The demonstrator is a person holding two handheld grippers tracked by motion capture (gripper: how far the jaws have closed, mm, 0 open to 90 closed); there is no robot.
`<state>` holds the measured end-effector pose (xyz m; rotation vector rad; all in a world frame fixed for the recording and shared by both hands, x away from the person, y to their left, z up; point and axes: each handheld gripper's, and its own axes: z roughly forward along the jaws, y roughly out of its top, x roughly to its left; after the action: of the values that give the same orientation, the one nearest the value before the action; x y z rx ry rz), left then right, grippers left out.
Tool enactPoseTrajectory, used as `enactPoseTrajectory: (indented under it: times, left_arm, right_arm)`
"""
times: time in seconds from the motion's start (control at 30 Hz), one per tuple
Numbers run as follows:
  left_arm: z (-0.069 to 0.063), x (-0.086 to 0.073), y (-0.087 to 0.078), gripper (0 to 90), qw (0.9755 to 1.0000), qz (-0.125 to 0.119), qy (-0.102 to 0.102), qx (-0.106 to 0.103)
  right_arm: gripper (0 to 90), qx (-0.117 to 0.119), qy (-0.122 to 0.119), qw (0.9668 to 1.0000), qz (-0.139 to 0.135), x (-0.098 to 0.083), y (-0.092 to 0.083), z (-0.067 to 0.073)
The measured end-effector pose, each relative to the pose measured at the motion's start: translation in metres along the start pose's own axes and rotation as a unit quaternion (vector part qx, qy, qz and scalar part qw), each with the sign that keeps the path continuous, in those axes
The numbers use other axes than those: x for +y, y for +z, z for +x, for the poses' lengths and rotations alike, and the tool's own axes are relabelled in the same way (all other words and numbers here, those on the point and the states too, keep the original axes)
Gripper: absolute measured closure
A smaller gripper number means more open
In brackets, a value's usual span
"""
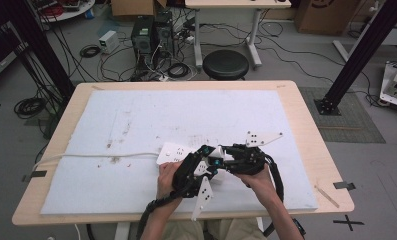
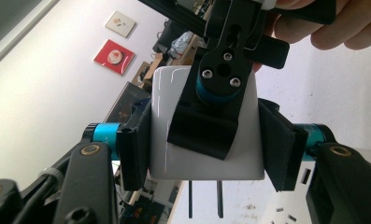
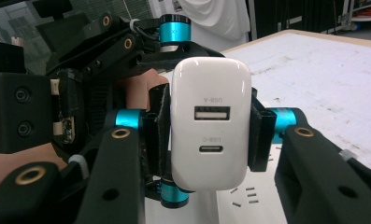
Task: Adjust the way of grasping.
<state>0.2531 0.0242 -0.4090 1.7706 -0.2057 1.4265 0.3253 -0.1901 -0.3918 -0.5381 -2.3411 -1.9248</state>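
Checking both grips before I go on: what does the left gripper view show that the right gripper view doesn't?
Left gripper view: the charger's smooth face and two prongs pointing down, with the right tool reaching across it.

Right gripper view: the port end, marked USB-A and USB-C.

Both: the white charger pinched on two sides by each view's own pads; the left tool is shut on it.

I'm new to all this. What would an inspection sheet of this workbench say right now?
Surface: wooden table under a stained white mat.
Job's things: white USB charger held off the mat; white power strip lying flat.
Clutter: small dark bits on the mat.
Grippers: left gripper and right gripper both clamp the charger.
Cables: white cord from the strip.
Surroundings: black stool, computer towers, floor wiring.
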Motion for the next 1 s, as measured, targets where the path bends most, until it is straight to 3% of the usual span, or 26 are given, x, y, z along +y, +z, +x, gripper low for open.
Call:
enactPoseTrajectory:
  times: [0.7,1.0]
  left_arm:
    - [0.0000,-0.0009,0.0006,42.4,1.0000,0.004,0.003,-0.004]
    - [0.0003,-0.0017,0.0008,42.3,0.9999,0.004,-0.008,-0.008]
  right_arm:
    - [63.2,0.002,0.001,1.0000,0.003,-0.0003,0.0005,-0.0017]
    - [63.4,-0.001,0.008,1.0000,0.004,-0.0006,0.0011,-0.0013]
